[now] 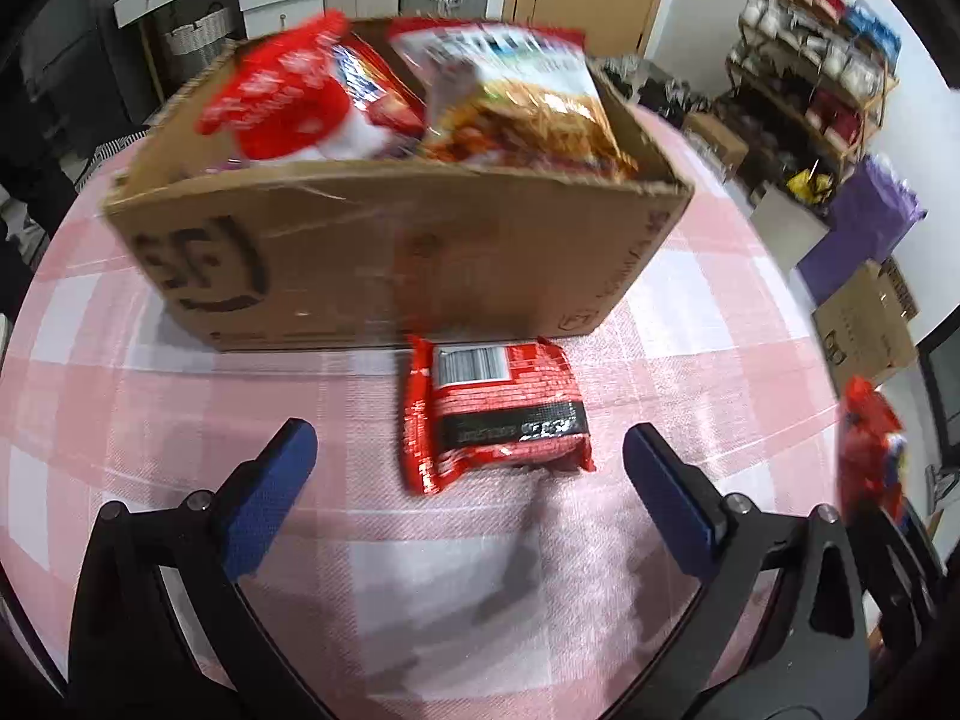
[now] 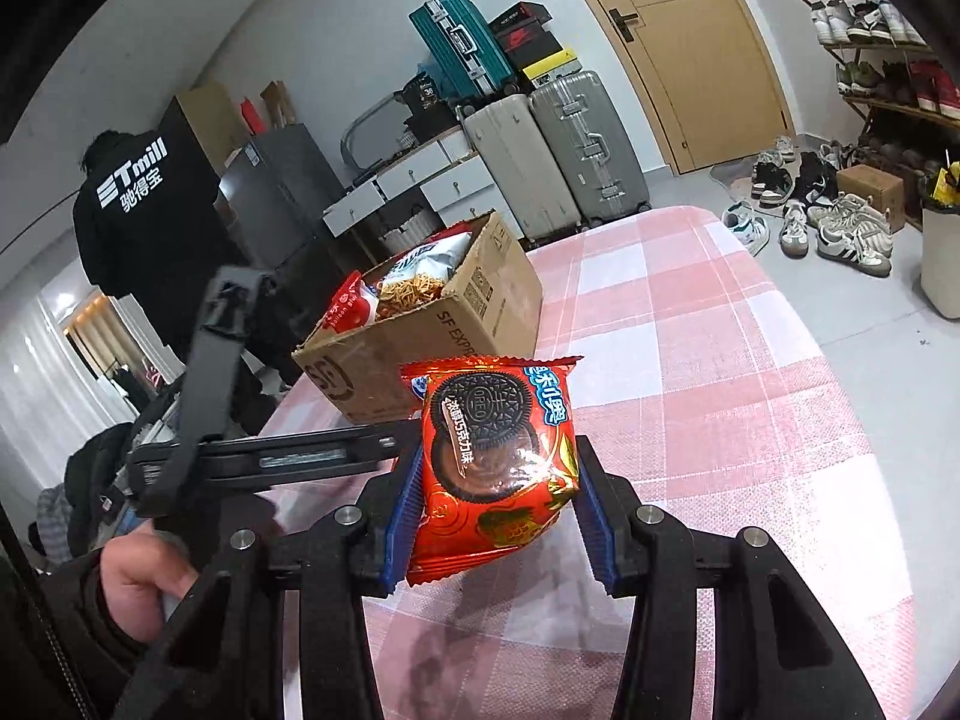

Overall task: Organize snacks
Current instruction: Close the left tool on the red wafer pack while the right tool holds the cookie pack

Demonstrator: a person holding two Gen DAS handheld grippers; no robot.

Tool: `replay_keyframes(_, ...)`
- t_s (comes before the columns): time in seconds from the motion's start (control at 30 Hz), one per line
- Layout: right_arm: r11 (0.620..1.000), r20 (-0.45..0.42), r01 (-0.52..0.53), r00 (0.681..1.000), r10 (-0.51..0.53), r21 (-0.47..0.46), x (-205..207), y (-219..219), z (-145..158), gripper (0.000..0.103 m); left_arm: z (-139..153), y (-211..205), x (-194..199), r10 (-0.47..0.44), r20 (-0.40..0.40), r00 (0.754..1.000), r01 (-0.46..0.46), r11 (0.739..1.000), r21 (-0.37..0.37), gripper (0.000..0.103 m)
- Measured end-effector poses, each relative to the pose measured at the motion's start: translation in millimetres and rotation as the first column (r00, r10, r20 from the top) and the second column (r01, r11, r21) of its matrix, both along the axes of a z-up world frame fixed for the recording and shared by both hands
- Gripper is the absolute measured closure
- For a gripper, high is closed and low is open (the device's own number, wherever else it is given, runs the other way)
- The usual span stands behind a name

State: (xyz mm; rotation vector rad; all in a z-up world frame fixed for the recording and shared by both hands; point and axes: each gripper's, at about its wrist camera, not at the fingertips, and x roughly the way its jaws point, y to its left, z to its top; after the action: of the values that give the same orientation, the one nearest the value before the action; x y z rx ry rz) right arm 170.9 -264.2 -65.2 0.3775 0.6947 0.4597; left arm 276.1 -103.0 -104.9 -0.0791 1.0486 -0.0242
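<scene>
The pink checked tablecloth (image 1: 150,396) is covering the whole work surface, and the cardboard box (image 1: 384,258) is sitting at twelve o'clock from the left gripper, already crowded with a noodle bag (image 1: 528,114) and a red-and-white bag (image 1: 282,102) standing above its rim. That crowding looks to me like the main risk: another packet pushed in on top could slide off the tall bags and drop back onto the cloth. A red snack packet (image 1: 498,414) is lying flat just in front of the box wall, between the fingers of the left gripper (image 1: 468,450), whose jaws are spread wide and touching nothing, pointing low along the table. The right gripper (image 2: 498,480) is hovering off the cloth, jaws pinching an Oreo packet (image 2: 498,450) by its sides; being a soft wrapper, it could slip.
</scene>
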Motion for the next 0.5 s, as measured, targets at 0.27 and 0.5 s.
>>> replay_keyframes(0.27,1.000,0.024,0.020,1.000,-0.021,0.015,-6.0,-8.9,6.5,0.056,-14.6,-8.3,15.9,0.054,-0.032,0.998,-0.053,0.998,0.037,0.002)
replay_keyframes(0.5,0.999,0.040,0.036,0.999,-0.035,-0.015,-9.0,-7.5,6.6,0.056,-25.6,-12.3,24.6,0.087,-0.036,0.996,-0.085,0.995,0.059,0.003)
